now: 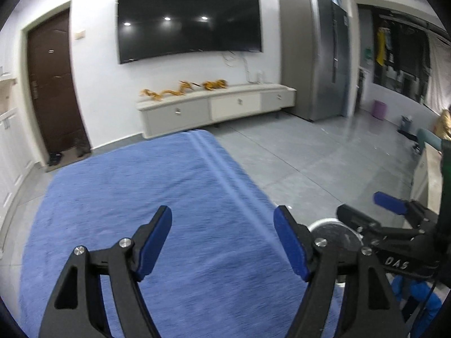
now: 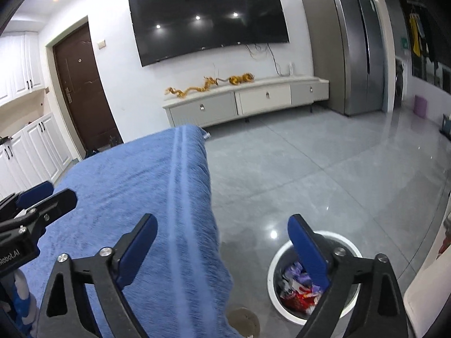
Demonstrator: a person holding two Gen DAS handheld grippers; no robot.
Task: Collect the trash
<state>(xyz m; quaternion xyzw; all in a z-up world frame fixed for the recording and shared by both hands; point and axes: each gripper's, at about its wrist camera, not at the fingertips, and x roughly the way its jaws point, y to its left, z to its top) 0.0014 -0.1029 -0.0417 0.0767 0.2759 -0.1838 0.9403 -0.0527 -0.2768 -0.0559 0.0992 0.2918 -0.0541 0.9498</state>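
A: where's the trash vs the bin [image 2: 284, 256]?
B: wrappers [image 2: 296, 287] sit inside the bin, floor-level just off the blue-covered table [image 2: 135, 180] edge; none visible on the table

A: grippers?
B: left gripper [image 1: 222, 242] and right gripper [image 2: 222, 249] both wide open, empty; right is nearer the bin

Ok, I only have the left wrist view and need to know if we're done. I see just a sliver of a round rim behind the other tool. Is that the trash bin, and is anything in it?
Observer: Yes, the bin stands on the floor beside the blue-covered table, with colorful wrappers inside.
Operator: Is the right gripper holding anything?
Observer: No, the right gripper is open with nothing between its fingers.
Operator: Anything left on the floor?
Observer: No loose trash shows; only a round brownish disc by the table's edge.
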